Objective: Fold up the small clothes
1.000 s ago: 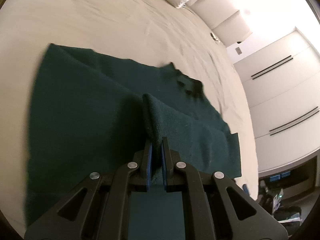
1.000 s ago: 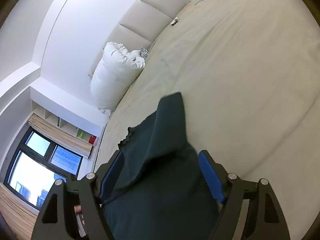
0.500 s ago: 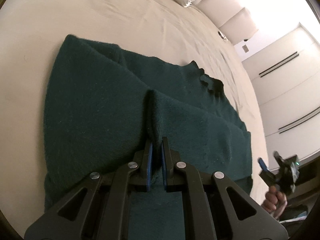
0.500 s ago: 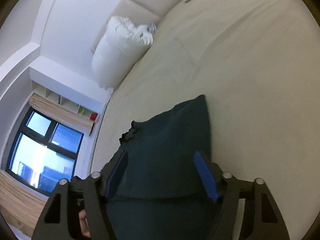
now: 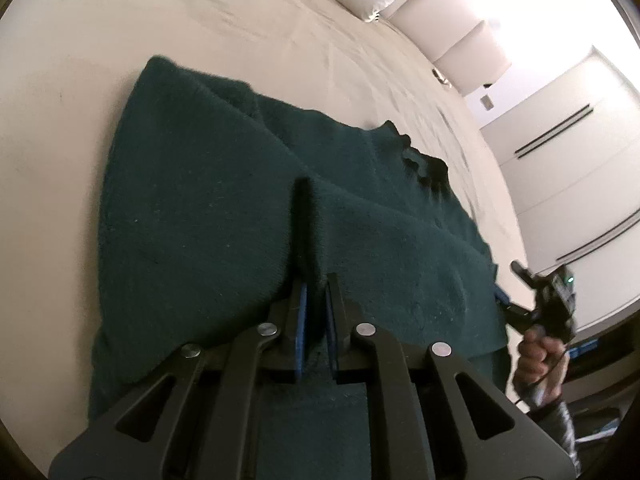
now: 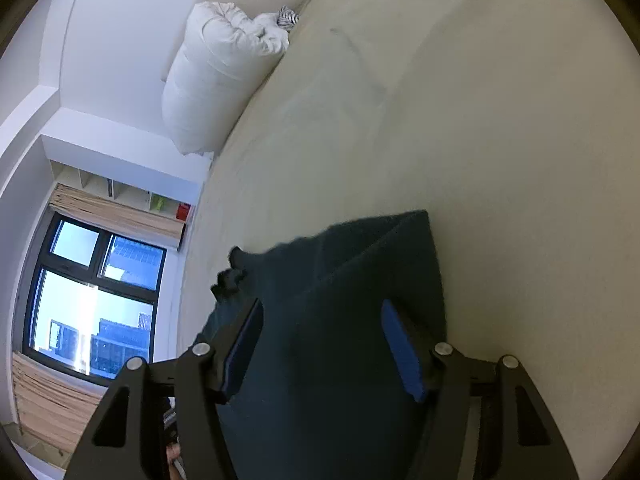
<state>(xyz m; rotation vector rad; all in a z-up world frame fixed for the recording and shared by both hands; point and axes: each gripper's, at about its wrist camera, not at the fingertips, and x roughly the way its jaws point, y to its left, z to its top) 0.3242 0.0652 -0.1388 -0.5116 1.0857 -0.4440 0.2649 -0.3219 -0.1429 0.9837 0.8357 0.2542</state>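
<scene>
A dark green knit garment lies spread on the beige bed, its frilled neckline toward the far right. My left gripper pinches a raised ridge of this fabric near the garment's middle; its jaws are just starting to open. At the garment's right edge a hand holds my right gripper. In the right wrist view the right gripper hovers with the garment between and under its blue pads. Its jaws are closing, but the pads do not press the cloth.
A bulky white bundle of bedding rests against the padded headboard. White wardrobe doors stand beyond the bed's right side, and a window with shelves above shows in the right wrist view. Bare sheet surrounds the garment.
The right gripper swung away across the garment toward its edge, and its jaws narrowed. It came into the left wrist view at the right. The left gripper sank slightly, still on the fabric ridge.
</scene>
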